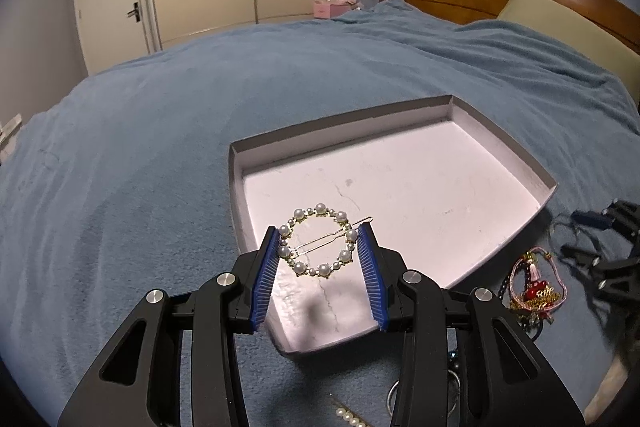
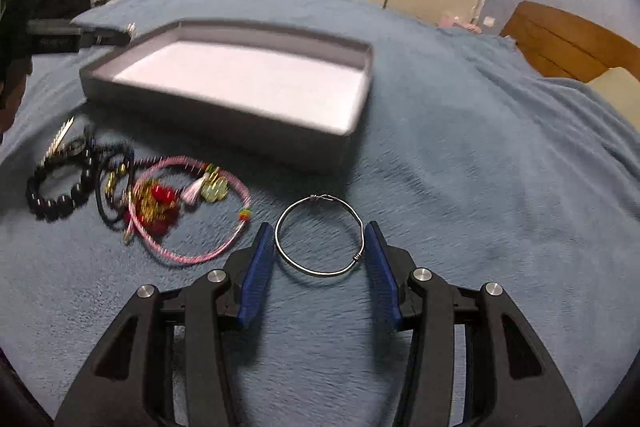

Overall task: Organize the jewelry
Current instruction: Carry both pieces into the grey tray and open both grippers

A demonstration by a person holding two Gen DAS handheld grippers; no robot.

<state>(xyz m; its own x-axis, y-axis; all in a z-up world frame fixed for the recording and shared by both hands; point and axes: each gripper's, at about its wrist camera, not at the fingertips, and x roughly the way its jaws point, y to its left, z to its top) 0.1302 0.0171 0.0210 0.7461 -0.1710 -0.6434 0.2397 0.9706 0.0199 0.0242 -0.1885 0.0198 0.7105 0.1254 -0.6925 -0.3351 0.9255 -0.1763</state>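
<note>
Left tongs [image 1: 319, 247] pinch the pearl hair clip [image 1: 318, 242] by its rim, above the near corner of the grey box [image 1: 504, 143]. We fear it pivots out: only beads touch the pads. Right tongs [image 2: 320, 247] bracket the wire bangle [image 2: 320, 235]; blur hides whether they grip it, though its shadow suggests lift. Bracelet pile [image 2: 160, 199] lies at ten o'clock, box at twelve, path unobstructed.

No legible text, label or number anywhere.
</note>
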